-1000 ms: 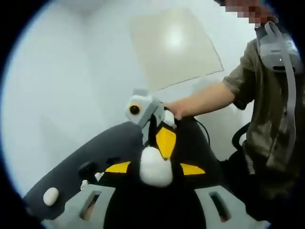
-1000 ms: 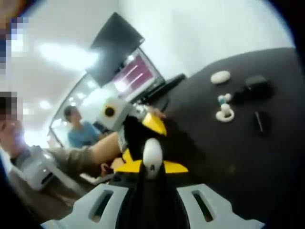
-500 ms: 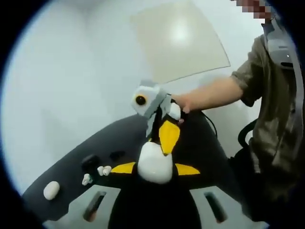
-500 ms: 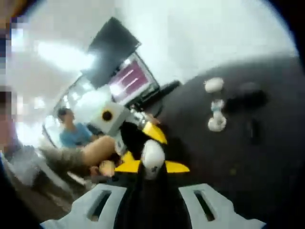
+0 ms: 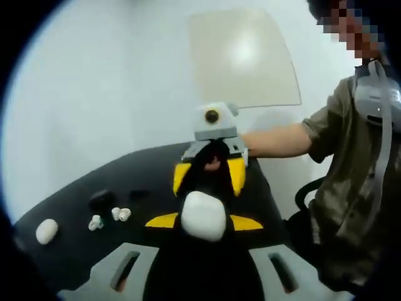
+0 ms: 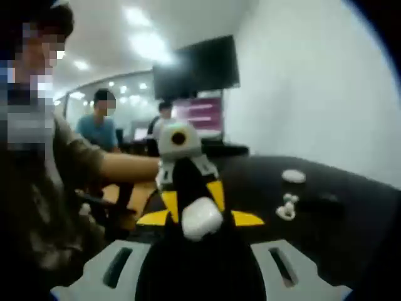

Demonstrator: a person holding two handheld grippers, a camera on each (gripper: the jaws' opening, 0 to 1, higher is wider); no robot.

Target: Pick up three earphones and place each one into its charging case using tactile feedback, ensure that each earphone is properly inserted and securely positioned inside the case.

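Observation:
A white charging case sits between the jaws of my left gripper, which is shut on it. My right gripper faces it from beyond, its yellow-sided jaws standing apart at the case's far end. In the right gripper view the same case lies tilted at my right gripper, with the left gripper just behind it. On the black table lie a second white case, two white earphones and a black case.
The black table ends at a white wall. The person in an olive shirt stands to the right, with a chair beside. In the right gripper view, other people and a dark monitor fill the room behind.
My right gripper has rolled about a quarter turn, and its jaws stand wider than before. The left gripper keeps its hold on the white case.

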